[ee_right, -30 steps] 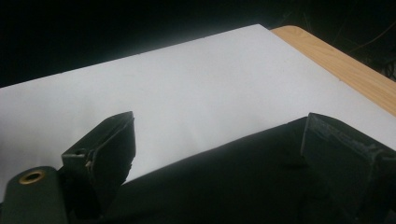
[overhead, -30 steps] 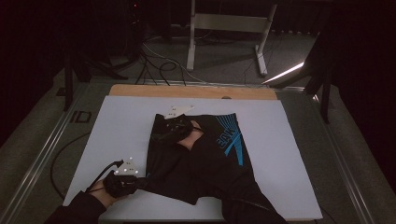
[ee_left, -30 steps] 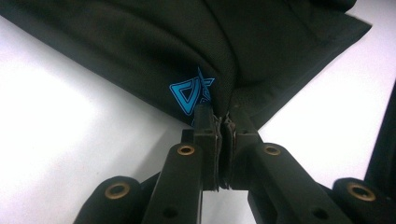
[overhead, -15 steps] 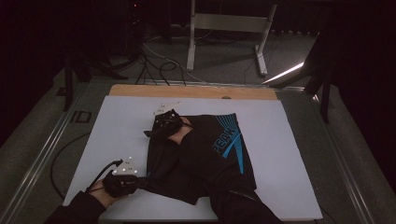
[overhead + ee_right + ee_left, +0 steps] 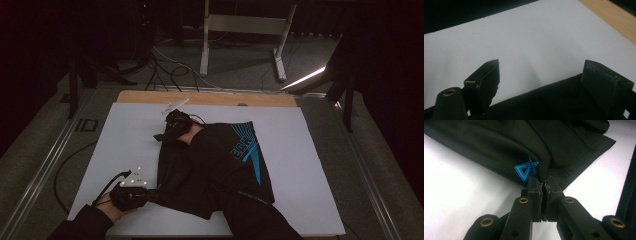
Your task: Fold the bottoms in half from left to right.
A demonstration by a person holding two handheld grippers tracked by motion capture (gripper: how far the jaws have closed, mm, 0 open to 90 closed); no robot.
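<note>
Black shorts (image 5: 220,165) with a blue print (image 5: 248,150) lie spread on the white board (image 5: 310,160). At the near left, my left gripper (image 5: 149,193) is shut on the shorts' corner; in the left gripper view its jaws (image 5: 543,182) pinch the dark cloth (image 5: 499,145) beside a small blue logo (image 5: 525,168). My right gripper (image 5: 165,134) hovers at the shorts' far left corner. Its jaws (image 5: 542,66) stand wide apart and have just been closing slightly. The black cloth edge (image 5: 549,100) lies low between them, with neither pad pressing on it.
A wooden strip (image 5: 210,98) runs along the board's far edge. Behind the table stand a white metal frame (image 5: 245,25) and loose cables (image 5: 170,65) on the floor. A metal rail (image 5: 45,165) borders the table's left side. A dark sleeve (image 5: 260,222) crosses the shorts.
My right gripper has moved left and farther away along the shorts to their far left corner. The left gripper has kept its place and its grip.
</note>
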